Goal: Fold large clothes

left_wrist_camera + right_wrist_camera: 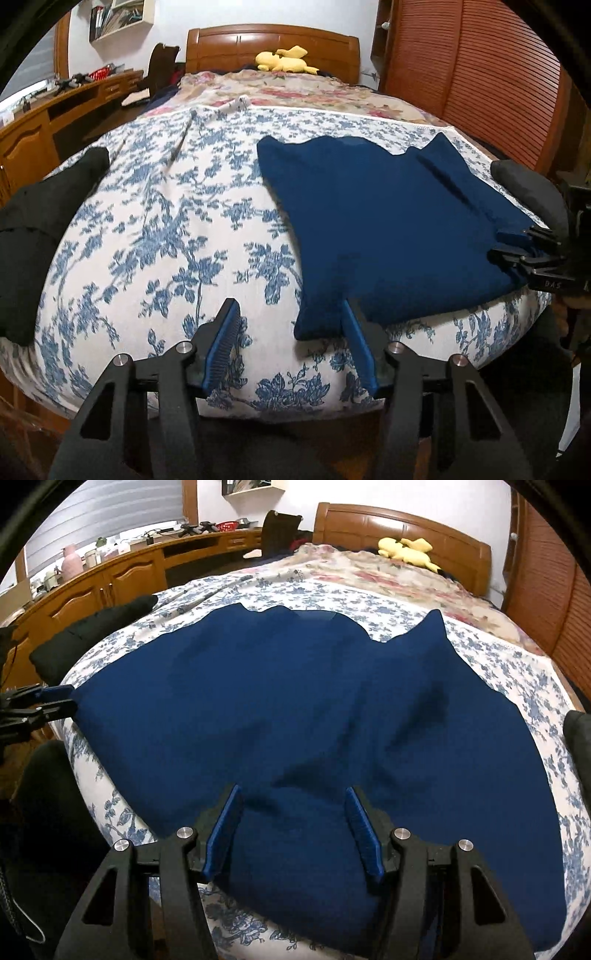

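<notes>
1. A blue-and-white floral bedspread is covering the near half of the bed.
2. A pink floral blanket is lying beyond it, toward 12 o'clock.
3. A yellow plush toy is resting against the wooden headboard at 12 o'clock.
4. A wooden desk is running along the wall at 10 o'clock, carrying a pink bottle and small clutter.
5. A louvred wooden door is standing at 2 o'clock.
6. A wall shelf is hanging at 11 o'clock.

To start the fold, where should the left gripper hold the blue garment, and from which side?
Grip the blue garment at its near corner, by the bed's front edge. The left gripper should come from the front, since that corner lies flat beside its finger.
</notes>
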`<state>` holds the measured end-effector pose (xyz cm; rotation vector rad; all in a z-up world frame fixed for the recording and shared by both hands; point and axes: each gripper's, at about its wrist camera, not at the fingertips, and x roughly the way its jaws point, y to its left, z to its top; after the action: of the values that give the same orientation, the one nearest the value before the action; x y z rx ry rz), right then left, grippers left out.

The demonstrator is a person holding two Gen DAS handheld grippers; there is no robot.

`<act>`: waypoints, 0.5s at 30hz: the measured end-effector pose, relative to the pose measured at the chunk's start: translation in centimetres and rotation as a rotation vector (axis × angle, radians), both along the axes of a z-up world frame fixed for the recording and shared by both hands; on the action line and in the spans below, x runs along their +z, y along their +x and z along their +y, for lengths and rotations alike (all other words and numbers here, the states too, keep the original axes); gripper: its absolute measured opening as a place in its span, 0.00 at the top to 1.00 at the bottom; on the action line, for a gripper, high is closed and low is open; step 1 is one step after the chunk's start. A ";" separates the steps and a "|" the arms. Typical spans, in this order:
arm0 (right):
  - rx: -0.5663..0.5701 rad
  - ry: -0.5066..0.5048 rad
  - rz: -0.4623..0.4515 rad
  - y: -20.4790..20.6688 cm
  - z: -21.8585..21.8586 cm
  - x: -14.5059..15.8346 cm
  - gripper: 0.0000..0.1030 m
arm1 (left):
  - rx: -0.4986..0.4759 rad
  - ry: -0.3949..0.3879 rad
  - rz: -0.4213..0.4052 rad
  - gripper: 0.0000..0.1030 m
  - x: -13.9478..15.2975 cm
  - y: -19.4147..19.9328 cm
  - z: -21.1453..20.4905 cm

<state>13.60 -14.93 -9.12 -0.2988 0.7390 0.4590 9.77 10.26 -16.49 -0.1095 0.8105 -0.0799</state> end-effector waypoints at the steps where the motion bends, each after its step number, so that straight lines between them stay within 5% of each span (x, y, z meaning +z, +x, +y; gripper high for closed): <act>1: -0.001 0.002 0.002 -0.1 0.1 0.1 0.41 | -0.004 -0.009 0.004 0.45 -0.1 0.0 0.0; 15: -0.008 0.019 -0.028 -0.7 -0.1 -0.3 0.41 | -0.046 -0.046 0.019 0.53 -0.6 0.0 -1.3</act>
<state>12.93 -15.02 -9.42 -0.2840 0.7083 0.4528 9.73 8.97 -17.07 -0.1356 0.8302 -0.1408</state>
